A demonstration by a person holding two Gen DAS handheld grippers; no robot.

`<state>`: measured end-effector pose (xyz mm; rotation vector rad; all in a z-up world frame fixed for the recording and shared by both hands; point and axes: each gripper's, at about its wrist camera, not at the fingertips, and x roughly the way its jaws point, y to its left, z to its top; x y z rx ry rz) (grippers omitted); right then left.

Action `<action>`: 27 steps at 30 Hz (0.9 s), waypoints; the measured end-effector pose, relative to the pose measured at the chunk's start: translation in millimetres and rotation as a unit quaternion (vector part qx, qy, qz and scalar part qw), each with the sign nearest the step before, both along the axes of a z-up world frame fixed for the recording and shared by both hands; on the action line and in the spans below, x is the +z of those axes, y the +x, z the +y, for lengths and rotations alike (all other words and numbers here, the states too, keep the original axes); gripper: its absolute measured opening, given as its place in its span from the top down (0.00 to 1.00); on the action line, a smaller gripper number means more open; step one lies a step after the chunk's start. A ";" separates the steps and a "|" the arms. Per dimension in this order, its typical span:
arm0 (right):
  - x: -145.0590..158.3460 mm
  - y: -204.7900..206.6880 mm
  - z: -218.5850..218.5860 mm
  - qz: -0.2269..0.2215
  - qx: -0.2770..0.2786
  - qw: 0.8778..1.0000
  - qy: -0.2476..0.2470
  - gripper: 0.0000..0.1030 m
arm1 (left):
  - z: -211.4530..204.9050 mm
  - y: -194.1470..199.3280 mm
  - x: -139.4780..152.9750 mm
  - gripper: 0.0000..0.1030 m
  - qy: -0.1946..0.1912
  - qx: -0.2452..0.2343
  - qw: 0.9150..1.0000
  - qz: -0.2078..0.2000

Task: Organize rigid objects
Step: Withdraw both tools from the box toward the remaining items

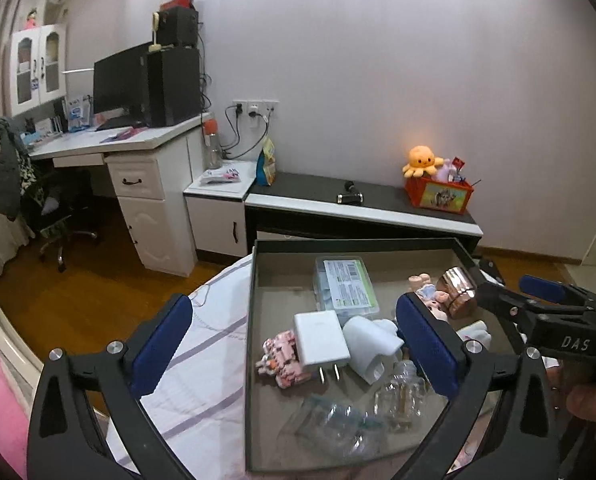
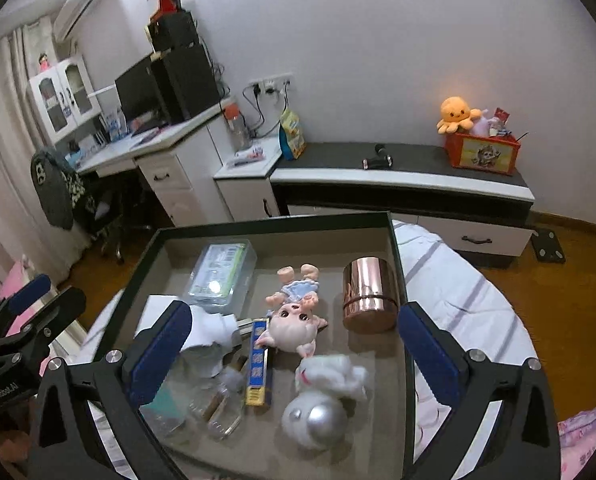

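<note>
Over the dark tray on the bed, the right gripper and left gripper both hang spread wide, gripping nothing. Inside lie a white plush, a doll, a copper canister, then a clear case farthest back.

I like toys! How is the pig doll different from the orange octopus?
The pig doll is pale pink and lies on its back in the tray; the orange octopus sits upright on the red box. The doll looks hard, the octopus plush. Both are toys.
</note>
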<state>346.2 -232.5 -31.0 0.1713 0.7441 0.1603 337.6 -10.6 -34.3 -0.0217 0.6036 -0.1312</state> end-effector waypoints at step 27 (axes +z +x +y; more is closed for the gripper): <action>40.9 -187.3 23.4 -0.084 -0.041 0.995 -0.045 0.00 | 5.2 -167.3 16.2 0.00 0.001 0.011 0.999 -0.034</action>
